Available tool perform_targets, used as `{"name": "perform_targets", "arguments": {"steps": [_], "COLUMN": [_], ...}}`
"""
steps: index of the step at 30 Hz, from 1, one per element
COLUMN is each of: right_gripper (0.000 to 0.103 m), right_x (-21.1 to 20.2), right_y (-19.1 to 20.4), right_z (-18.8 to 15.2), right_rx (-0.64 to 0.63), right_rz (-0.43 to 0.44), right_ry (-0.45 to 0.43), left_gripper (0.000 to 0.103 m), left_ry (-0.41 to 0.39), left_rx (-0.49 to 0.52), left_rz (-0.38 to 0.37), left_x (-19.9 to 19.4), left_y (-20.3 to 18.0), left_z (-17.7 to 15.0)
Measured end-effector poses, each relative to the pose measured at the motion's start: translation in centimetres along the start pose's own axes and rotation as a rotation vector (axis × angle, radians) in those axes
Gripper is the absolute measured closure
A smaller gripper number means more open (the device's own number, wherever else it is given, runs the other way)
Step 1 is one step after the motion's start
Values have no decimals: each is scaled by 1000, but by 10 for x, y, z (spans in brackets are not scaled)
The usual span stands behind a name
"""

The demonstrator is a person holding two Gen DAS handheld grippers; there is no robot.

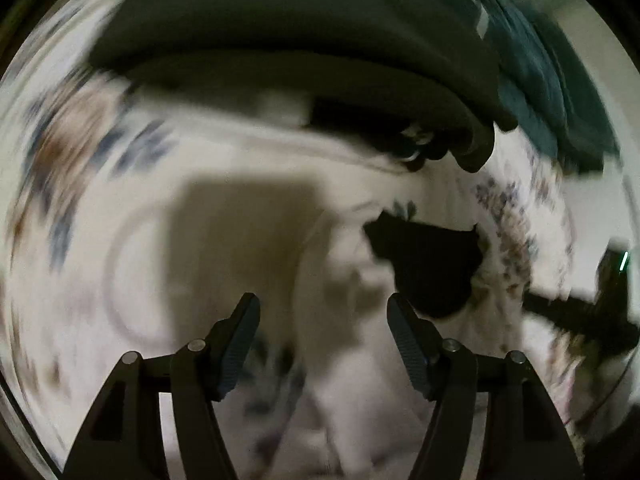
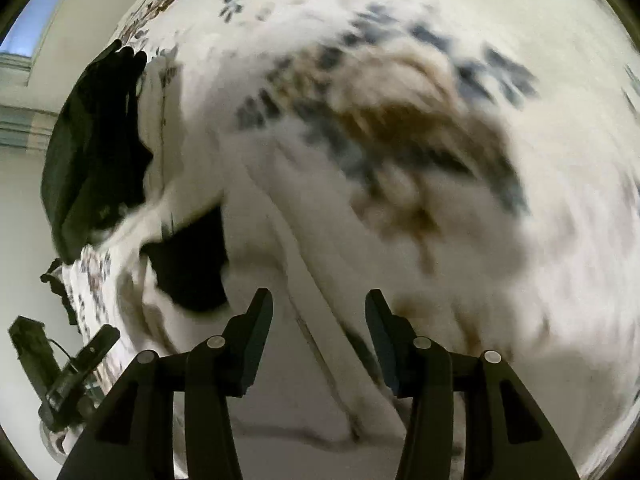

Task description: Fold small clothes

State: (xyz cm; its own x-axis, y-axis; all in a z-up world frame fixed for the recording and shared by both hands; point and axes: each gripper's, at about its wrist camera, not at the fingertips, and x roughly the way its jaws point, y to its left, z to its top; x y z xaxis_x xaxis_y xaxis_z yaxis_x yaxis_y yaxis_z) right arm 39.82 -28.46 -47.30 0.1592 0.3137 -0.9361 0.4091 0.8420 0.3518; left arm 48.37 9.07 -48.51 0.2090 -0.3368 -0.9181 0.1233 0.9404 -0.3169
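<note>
Both views are blurred by motion. My left gripper (image 1: 323,316) is open and empty above a white garment (image 1: 352,360) lying on a floral bedsheet (image 1: 72,152). A small black cloth (image 1: 428,264) lies just beyond its right finger. A dark folded garment (image 1: 300,32) fills the top of that view. My right gripper (image 2: 319,312) is open and empty over the white garment (image 2: 280,240). The small black cloth (image 2: 188,268) lies left of its left finger, and the dark garment (image 2: 96,140) lies further left.
A teal cloth (image 1: 548,80) lies at the upper right of the left wrist view. A black device (image 2: 64,376) stands off the bed's edge at the lower left of the right wrist view. A pale wall (image 2: 24,220) lies beyond the bed.
</note>
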Motion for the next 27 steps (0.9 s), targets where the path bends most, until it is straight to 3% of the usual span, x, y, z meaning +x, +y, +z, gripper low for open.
{"name": "perform_targets", "arguments": {"steps": [4, 5, 6, 7, 8, 9, 16, 20, 24, 27], "right_gripper": [50, 50, 50, 60, 76, 97, 98, 98, 98, 98], "right_x": [36, 43, 54, 60, 65, 64, 0, -52, -83, -83], "right_y": [34, 42, 47, 51, 57, 60, 57, 44, 28, 25], "right_z": [48, 56, 62, 65, 65, 64, 23, -25, -86, -132], "right_rx": [-50, -55, -53, -55, -69, -77, -72, -72, -75, -116], "right_rz": [-30, -39, -41, -30, -4, -9, 79, 108, 125, 99], "right_ry": [45, 60, 75, 87, 90, 72, -60, -107, -94, -64], "left_gripper": [40, 42, 50, 64, 96, 98, 101, 101, 101, 100], "left_ry": [43, 45, 38, 28, 33, 39, -99, -155, -150, -104], "left_rx": [156, 182, 205, 214, 215, 209, 154, 77, -9, -94], "left_rz": [75, 91, 89, 77, 70, 59, -39, -92, -123, -147], "left_x": [38, 45, 49, 50, 51, 49, -27, -89, -120, -121], "left_y": [-24, -28, -30, -30, -30, -28, -14, -5, 3, 5], "left_z": [29, 33, 35, 35, 35, 34, 2, -43, -89, -115]}}
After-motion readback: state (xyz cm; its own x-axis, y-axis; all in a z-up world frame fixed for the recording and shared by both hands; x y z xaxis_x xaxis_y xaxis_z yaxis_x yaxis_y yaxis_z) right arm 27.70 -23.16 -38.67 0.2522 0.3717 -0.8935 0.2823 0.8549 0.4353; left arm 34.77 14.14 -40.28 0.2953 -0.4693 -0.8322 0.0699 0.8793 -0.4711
